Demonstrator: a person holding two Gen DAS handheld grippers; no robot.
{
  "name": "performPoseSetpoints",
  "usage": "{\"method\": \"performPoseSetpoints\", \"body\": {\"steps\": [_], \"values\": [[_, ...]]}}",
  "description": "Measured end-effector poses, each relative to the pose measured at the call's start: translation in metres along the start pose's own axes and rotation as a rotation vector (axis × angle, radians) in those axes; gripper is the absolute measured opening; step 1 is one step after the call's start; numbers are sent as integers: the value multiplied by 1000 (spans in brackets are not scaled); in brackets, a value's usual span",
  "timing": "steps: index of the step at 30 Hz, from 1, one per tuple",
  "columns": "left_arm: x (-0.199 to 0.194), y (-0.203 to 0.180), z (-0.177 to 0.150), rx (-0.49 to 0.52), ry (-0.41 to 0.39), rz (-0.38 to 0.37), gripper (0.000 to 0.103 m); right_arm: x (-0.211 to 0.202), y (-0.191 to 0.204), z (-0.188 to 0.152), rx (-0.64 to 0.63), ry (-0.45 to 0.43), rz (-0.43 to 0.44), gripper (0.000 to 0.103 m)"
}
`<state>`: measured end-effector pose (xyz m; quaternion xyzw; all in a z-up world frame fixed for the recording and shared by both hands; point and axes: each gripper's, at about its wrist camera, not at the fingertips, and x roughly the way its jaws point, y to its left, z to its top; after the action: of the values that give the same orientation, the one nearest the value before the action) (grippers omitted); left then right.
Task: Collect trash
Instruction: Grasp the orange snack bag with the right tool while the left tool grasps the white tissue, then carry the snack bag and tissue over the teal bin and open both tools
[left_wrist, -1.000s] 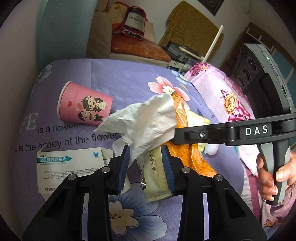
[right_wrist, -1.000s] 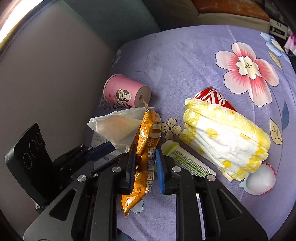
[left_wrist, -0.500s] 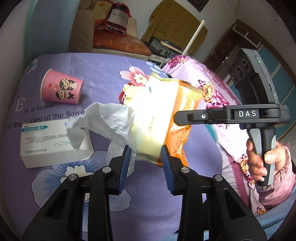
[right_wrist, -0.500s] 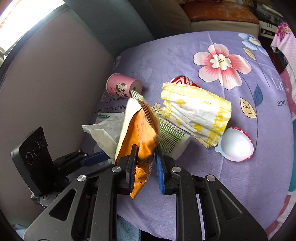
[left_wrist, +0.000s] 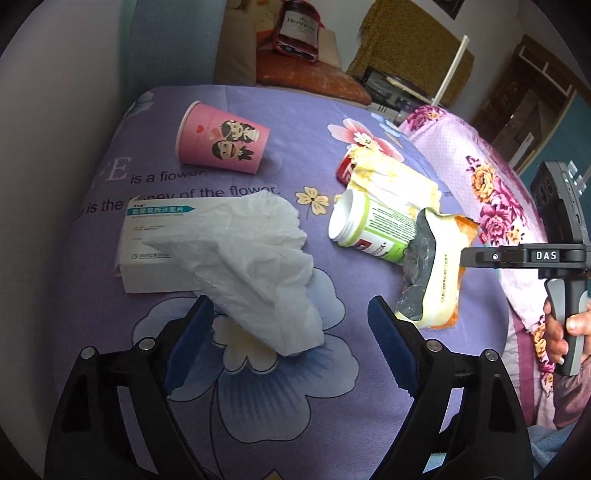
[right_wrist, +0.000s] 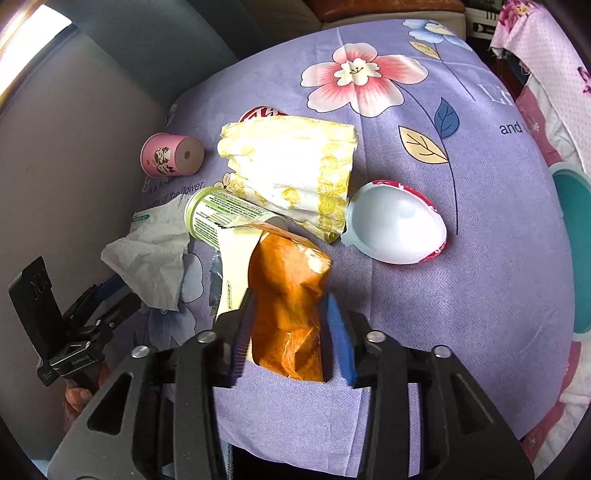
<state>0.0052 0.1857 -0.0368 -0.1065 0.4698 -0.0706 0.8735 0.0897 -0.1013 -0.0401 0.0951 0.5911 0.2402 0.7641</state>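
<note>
Two spread tools (left_wrist: 291, 332) (right_wrist: 291, 325), orange wrapper (right_wrist: 291, 295) between right pads.

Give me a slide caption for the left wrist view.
Open left hand-held gripper around crumpled white tissue on purple floral bedspread.

tissue (left_wrist: 255, 258): white, crumpled, draped over box | snack bag (right_wrist: 288, 295): orange, crinkled, lying by green canister
</note>
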Motion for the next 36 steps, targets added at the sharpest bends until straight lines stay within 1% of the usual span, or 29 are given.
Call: {"method": "performPoseSetpoints", "body": {"steps": [1, 3, 4, 5, 7, 10, 13, 15, 19, 20, 23, 24, 25, 26, 27, 28, 29, 31, 32, 34, 36], "values": [[0, 6, -2, -8, 2, 20, 87, 1, -1, 0, 0, -5, -2, 60], [0, 16, -4, -25, 5, 60, 87, 4, -2, 0, 5, 1, -2, 65], [0, 21, -4, -40, 6, 66, 87, 7, -2, 0, 12, 6, -1, 72], [0, 25, -4, -56, 8, 64, 87, 10, -3, 0, 17, 9, -1, 73], [1, 29, -1, -79, 11, 59, 88, 15, -1, -2, 22, 21, 9, 74], [7, 27, 8, -78, 4, 78, 93, 26, 4, -3, 30, 29, 26, 78], [20, 20, 14, -96, 18, 83, 93, 35, 10, -3, 28, 38, 28, 78], [29, 13, 15, -102, 36, 117, 94, 40, 13, -2, 20, 42, 25, 78], [49, 3, 9, -137, 87, 153, 94, 46, 18, -2, 3, 38, 14, 78], [50, -1, 7, -132, 74, 181, 95, 47, 19, -2, 3, 34, 11, 78], [54, -10, 3, -125, 70, 240, 94, 47, 19, -3, -10, 16, -1, 78], [54, -13, 2, -117, 66, 263, 89, 47, 19, -4, -14, 12, 0, 78], [53, -16, 1, -104, 61, 298, 76, 47, 19, -5, -19, 8, -3, 74], [52, -18, 0, -95, 54, 324, 59, 46, 19, -6, -26, 4, -2, 62], [49, -18, -1, -99, 49, 326, 50, 47, 20, -7, -31, 5, 1, 55], [46, -15, -1, -116, 48, 311, 35, 46, 20, -8, -36, 5, 1, 52], [43, -11, -1, -141, 51, 291, 22, 46, 20, -9, -44, 1, 1, 52], [37, -2, -1, -193, 53, 239, 17, 42, 23, -12, -71, -9, -6, 52], [33, -1, -2, -202, 50, 226, 16, 39, 25, -14, -85, -17, -7, 52], [26, -2, -3, -198, 47, 189, 13, 32, 27, -15, -105, -35, -5, 51], [21, -8, -5, -190, 54, 131, 13, 26, 26, -15, -101, -42, 8, 51]]}}
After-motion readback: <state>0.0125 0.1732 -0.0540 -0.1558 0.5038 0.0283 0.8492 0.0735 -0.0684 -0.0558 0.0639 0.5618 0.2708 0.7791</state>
